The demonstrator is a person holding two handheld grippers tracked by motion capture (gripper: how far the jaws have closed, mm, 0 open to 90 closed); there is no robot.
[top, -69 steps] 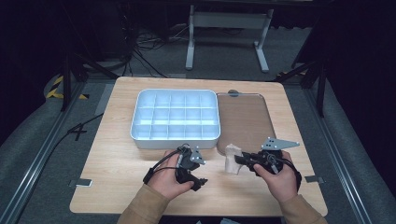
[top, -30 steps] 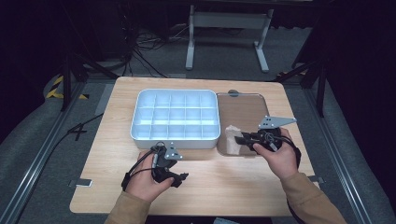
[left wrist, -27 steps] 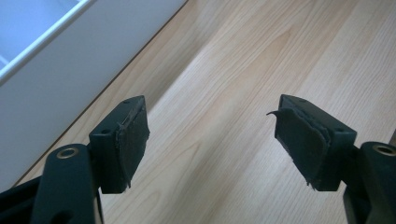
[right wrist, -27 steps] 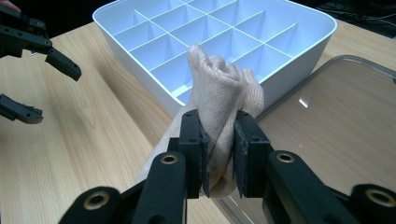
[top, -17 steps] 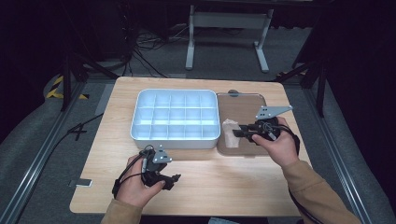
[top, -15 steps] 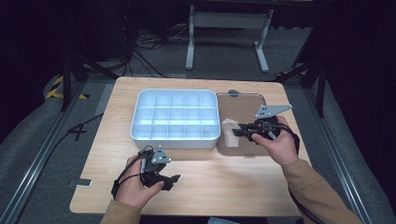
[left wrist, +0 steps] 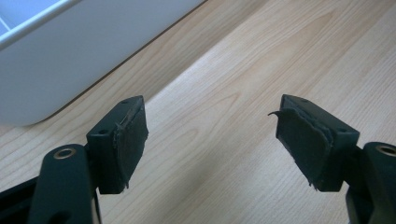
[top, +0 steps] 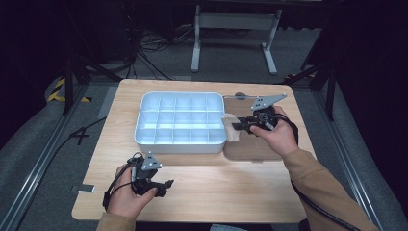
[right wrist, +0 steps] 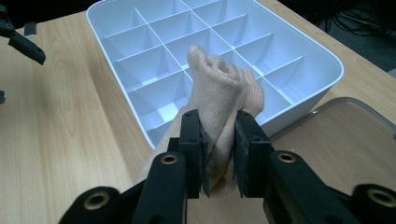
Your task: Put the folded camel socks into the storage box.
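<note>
R gripper (right wrist: 219, 156) pinches rolled beige sock (right wrist: 224, 93) mid-bundle, centre frame by divided tray (right wrist: 299, 51); soft, light, likely unrolls; L gripper (left wrist: 210, 140) spread, empty.

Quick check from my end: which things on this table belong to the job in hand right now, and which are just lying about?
In play:
- beige rolled cloth, clamped in the right gripper
- white divided tray, its compartments bare, right beside the cloth

Lying about:
- clear lid, flat on the table under the right hand
- left gripper, jaws open over bare wood
- tape marker at the table's left edge
</note>
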